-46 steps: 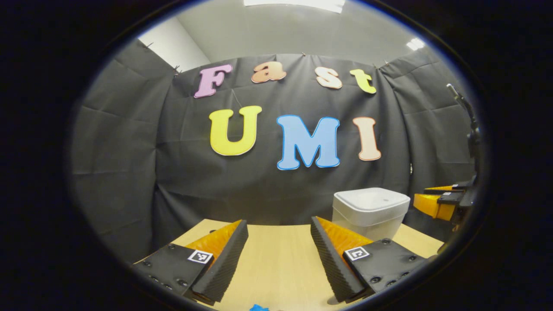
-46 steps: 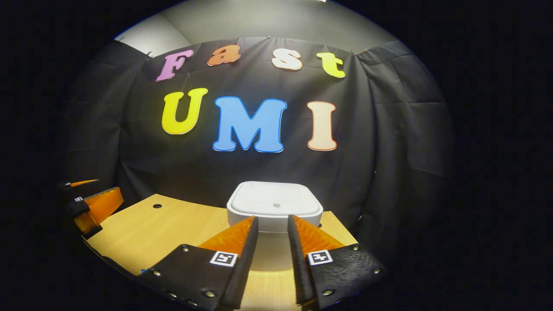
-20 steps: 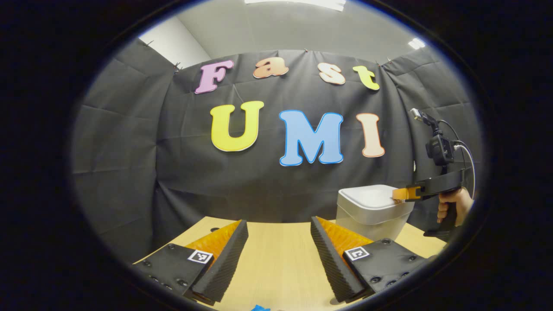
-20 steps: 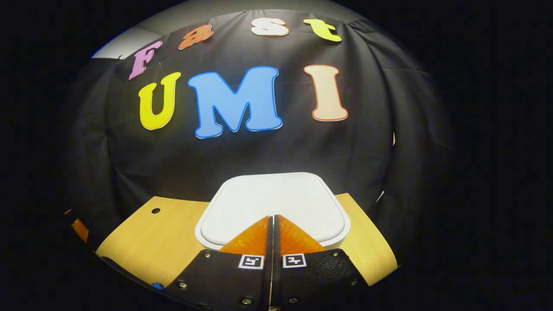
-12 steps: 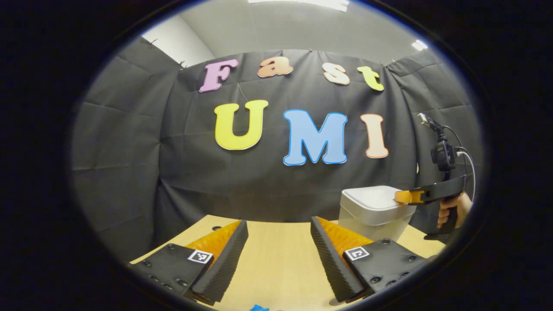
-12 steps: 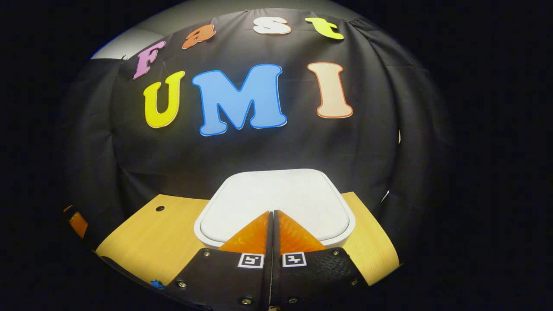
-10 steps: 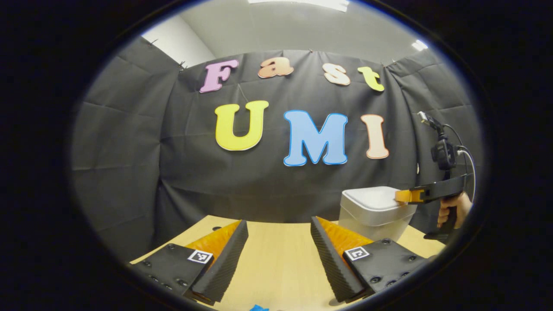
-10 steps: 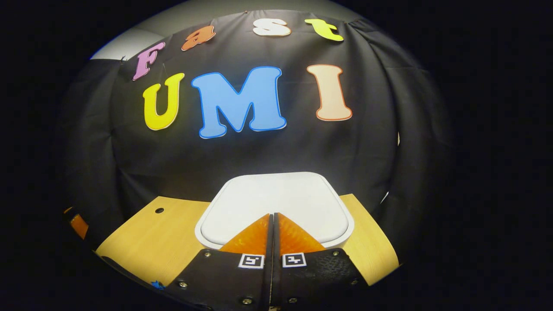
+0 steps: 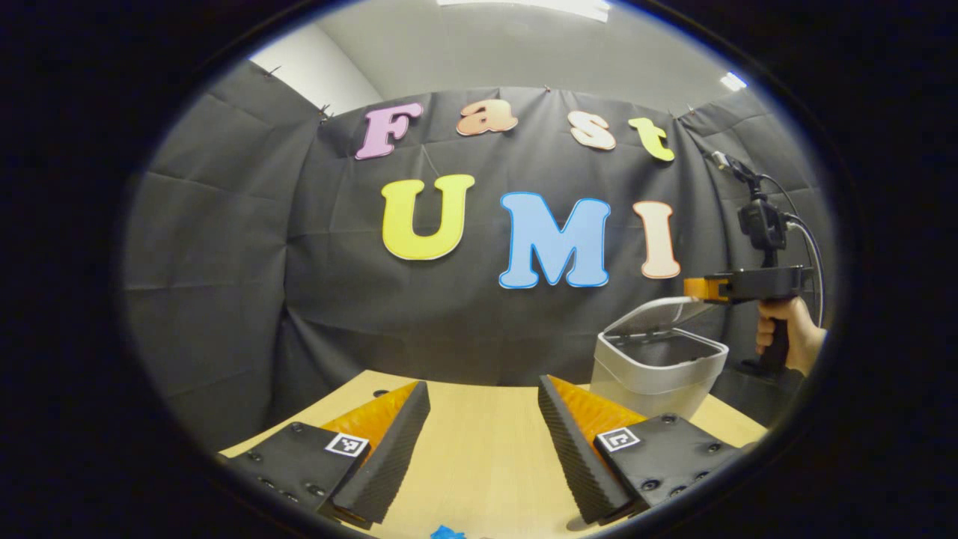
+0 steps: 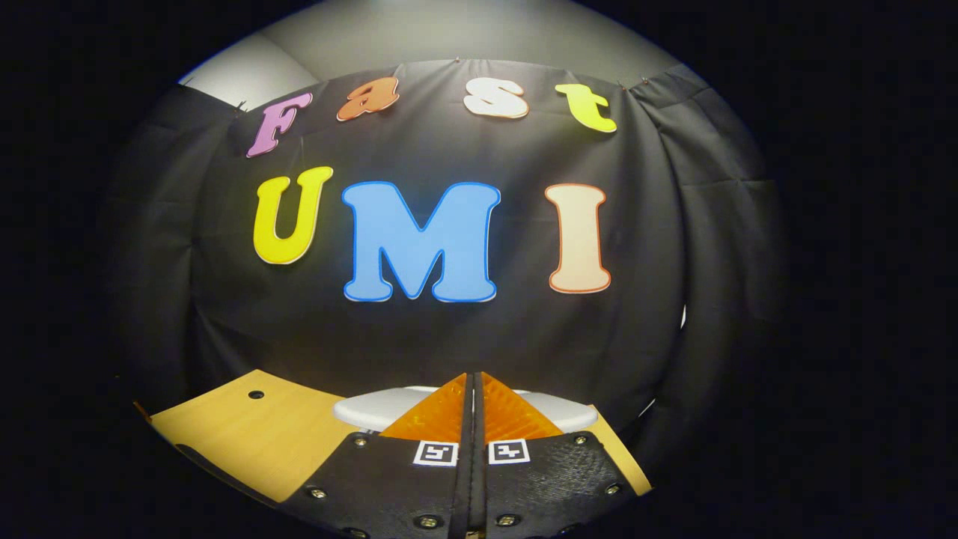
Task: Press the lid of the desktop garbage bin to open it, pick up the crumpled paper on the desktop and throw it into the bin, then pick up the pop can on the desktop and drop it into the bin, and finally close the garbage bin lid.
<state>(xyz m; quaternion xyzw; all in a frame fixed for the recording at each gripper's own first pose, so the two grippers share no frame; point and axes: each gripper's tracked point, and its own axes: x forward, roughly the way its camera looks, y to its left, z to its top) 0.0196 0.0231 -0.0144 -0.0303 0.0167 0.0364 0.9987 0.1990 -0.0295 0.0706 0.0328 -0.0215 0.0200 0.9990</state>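
The hinged white plastic lid (image 9: 653, 313) of the light grey desktop bin (image 9: 658, 374) is standing ajar beneath the closed right tool (image 9: 700, 288), likely tippable, while the left tool (image 9: 479, 419) is being held open, empty.

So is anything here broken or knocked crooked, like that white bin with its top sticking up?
Nothing looks damaged. The bin stands upright on the table; its lid is tilted up on purpose, hinged open. The right gripper, fingers together, hangs just above the lid. A small blue scrap lies at the table's near edge.
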